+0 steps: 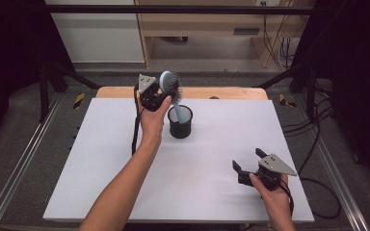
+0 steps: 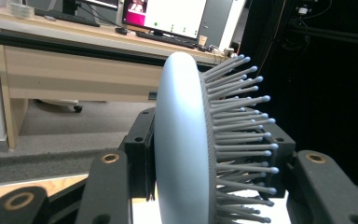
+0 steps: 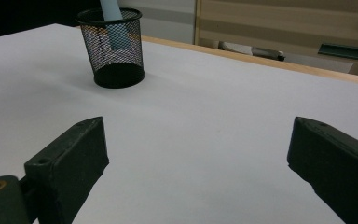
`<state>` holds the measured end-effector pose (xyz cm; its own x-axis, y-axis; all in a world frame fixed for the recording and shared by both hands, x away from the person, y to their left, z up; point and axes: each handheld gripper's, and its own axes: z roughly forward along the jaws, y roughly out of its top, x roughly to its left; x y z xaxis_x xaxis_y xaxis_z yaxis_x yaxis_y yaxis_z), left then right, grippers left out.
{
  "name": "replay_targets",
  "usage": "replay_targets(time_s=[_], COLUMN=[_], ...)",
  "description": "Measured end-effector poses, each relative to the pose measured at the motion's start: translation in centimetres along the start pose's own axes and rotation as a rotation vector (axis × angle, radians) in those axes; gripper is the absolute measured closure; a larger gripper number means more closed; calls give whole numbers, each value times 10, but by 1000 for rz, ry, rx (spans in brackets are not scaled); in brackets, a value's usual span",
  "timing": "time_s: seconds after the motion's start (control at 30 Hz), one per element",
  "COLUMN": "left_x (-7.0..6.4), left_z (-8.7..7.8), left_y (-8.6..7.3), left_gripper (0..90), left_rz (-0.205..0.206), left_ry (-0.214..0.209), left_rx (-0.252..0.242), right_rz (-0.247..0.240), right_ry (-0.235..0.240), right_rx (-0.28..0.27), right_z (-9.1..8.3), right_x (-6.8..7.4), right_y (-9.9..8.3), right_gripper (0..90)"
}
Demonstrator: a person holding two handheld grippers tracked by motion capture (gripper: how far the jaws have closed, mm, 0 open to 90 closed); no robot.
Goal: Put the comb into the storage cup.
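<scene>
A light blue hairbrush [image 1: 167,83] with grey bristles stands nearly upright, its handle down inside a black mesh cup [image 1: 180,121] at the back middle of the white table [image 1: 101,163]. My left gripper [image 1: 164,94] is shut on the brush head. In the left gripper view the brush [image 2: 182,140] sits between the jaws of the left gripper [image 2: 209,144], bristles pointing right. My right gripper [image 1: 248,159] rests low at the front right, open and holding nothing. The right gripper view shows its gripper [image 3: 198,128] with jaws wide apart, and the cup [image 3: 114,46] with the blue handle [image 3: 113,25] in it farther off.
A wooden table edge [image 1: 221,92] runs behind the white surface. Metal rails [image 1: 19,163] flank both sides, and cables [image 1: 318,144] lie on the floor at right. A wooden desk [image 2: 74,70] with a monitor stands beyond.
</scene>
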<state>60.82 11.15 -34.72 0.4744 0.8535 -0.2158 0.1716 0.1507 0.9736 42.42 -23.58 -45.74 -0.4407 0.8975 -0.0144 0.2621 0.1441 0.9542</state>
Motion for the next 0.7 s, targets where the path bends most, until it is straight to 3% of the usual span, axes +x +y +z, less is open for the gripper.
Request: replay_targets(time_s=[0.7], left_x=[6], left_z=[0], left_y=[-9], left_gripper=[498], left_rz=[-6], left_ry=[10], left_rx=[15], right_rz=[-6], right_ry=[3], right_rx=[8], right_z=[1], right_x=[1], right_y=[-1], right_gripper=[51])
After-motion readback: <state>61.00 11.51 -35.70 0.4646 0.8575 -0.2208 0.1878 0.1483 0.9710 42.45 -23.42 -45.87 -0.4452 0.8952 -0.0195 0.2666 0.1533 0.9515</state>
